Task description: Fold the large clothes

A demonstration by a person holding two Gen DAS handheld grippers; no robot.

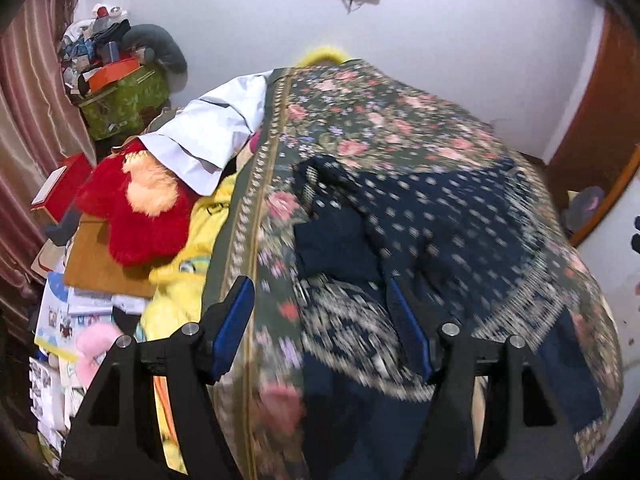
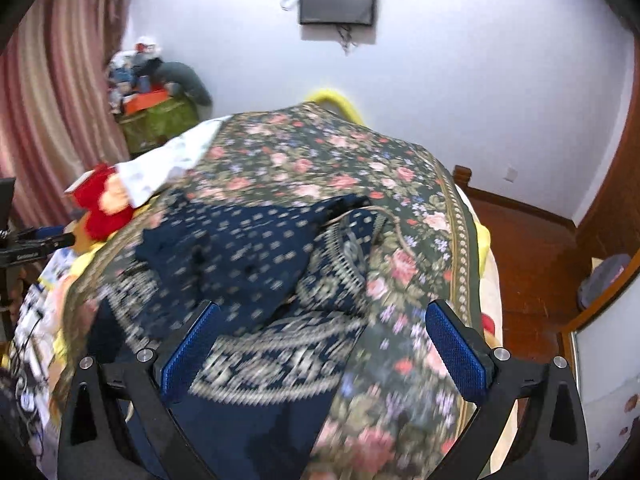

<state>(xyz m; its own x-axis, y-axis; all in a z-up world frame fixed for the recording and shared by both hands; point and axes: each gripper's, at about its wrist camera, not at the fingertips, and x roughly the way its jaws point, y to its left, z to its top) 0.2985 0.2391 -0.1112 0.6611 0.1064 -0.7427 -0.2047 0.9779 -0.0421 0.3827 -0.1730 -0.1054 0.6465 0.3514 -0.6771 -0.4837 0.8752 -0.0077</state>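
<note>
A large navy garment [image 1: 432,224] with small pale dots and a patterned border lies crumpled on the floral bedspread [image 1: 360,116]. It also shows in the right wrist view [image 2: 240,248], on the same bedspread [image 2: 304,160]. My left gripper [image 1: 324,320] is open and empty, hovering above the garment's near patterned edge. My right gripper [image 2: 320,344] is open and empty, above the garment's border at the near side. Both views are motion-blurred near the fingers.
A red plush toy [image 1: 136,216], a white cloth [image 1: 208,136] and yellow fabric [image 1: 188,264] lie left of the bed. Boxes and clutter [image 1: 116,88] stand by the pink curtain [image 1: 28,92]. Wooden floor [image 2: 532,264] lies right of the bed.
</note>
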